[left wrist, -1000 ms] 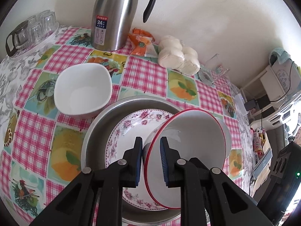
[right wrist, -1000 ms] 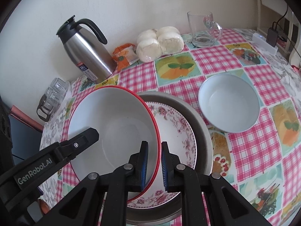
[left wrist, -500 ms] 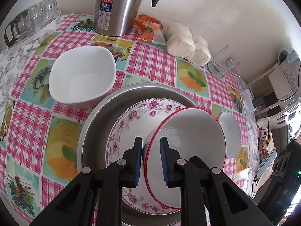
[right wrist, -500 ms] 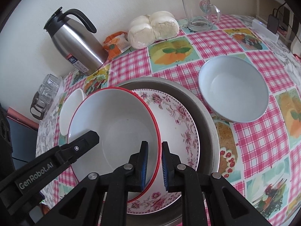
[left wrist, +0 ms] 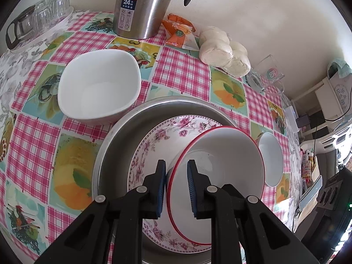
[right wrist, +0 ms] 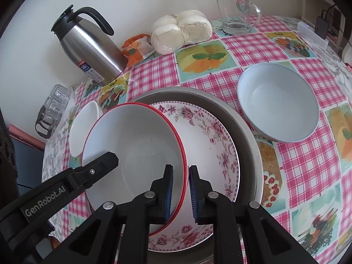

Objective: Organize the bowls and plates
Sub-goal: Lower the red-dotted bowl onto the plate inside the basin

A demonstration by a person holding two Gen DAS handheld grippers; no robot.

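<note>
Left wrist view: the left gripper (left wrist: 175,186) pinches the near rim of the red-rimmed bowl (left wrist: 222,167) between narrow fingers; the bowl sits low over the floral plate (left wrist: 154,145) inside the metal basin (left wrist: 114,136), nearer the plate than a second ago, so set-down looks almost done; the white bowl (left wrist: 99,88) lies beyond the fingers to the left. Right wrist view: the right gripper (right wrist: 180,190) straddles the opposite rim; its fingers have just been easing apart, likely starting release; the pale blue bowl (right wrist: 278,103) waits beyond, to the right.
</note>
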